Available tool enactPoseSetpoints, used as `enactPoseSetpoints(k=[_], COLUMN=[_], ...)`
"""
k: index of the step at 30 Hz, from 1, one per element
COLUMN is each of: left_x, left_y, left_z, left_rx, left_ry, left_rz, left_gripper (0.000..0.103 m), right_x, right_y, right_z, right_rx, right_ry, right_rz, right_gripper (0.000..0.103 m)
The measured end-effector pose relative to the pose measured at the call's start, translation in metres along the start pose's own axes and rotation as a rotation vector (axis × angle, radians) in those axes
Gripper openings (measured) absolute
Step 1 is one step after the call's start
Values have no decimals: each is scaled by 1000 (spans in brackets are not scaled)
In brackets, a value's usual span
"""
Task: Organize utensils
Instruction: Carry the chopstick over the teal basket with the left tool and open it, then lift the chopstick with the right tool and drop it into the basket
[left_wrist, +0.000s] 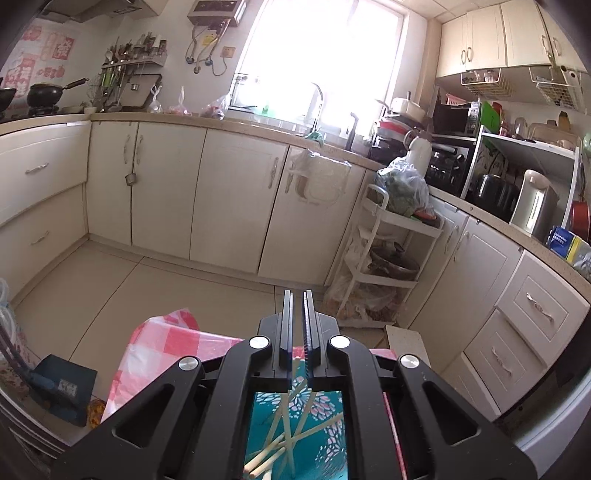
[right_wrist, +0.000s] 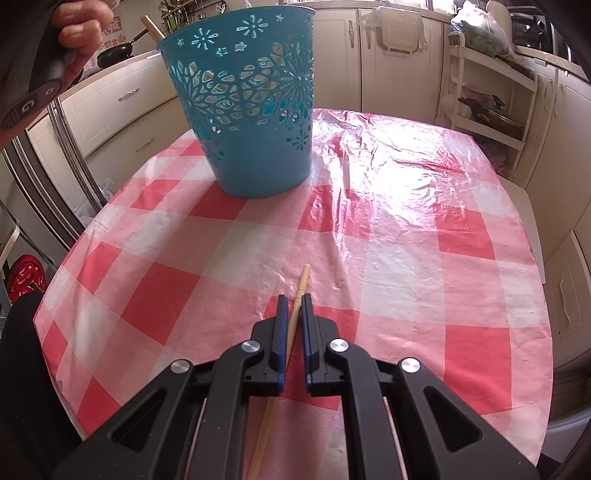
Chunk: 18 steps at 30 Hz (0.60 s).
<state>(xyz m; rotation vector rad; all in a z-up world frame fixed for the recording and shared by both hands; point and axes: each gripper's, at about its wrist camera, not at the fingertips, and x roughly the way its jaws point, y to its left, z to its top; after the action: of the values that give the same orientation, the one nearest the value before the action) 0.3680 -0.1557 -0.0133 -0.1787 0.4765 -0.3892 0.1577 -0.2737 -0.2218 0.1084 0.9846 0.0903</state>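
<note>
Teal plastic basket (right_wrist: 251, 110) stands on the red-and-white checked worktop (right_wrist: 388, 229); we see chopsticks (left_wrist: 291, 435) lying crossed inside it. The right gripper (right_wrist: 294, 306) has its fingers (right_wrist: 282, 332) closed on one wooden chopstick (right_wrist: 301, 291), which lies low over the cloth. The left gripper (left_wrist: 298, 302) hangs above the basket, fingers together with nothing between them. A hand (right_wrist: 79, 33) shows beside the rim.

A checked tablecloth (right_wrist: 406, 229) carries a blue basket (right_wrist: 255, 110) and one chopstick (right_wrist: 302, 284).
</note>
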Motion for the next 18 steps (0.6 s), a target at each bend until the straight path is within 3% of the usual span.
enactPoseSetpoints(k=[5,9,10,15,18], left_x=[-28,-58,-62,-47,-31], left_y=[25,60,70,118,126], left_z=[-13,-39,-50,-126,-156], left_rx=[-38,-88,-100,-168,-164], left_ry=[-4,-14,-1,218,316], left_rz=[44,145,173,251,254], left_gripper=[10,56,60,60,60], right_x=[0,-2,-2,-2,-3], right_y=[-2,-11,-10,12,5], right_z=[0,0,0,-1,2], right_rx=[11,76,77,-67,-37], right_ry=[1,4,4,3,32], right_rz=[31,85,84,-43,-16], right_gripper=[14,14,14,8,6])
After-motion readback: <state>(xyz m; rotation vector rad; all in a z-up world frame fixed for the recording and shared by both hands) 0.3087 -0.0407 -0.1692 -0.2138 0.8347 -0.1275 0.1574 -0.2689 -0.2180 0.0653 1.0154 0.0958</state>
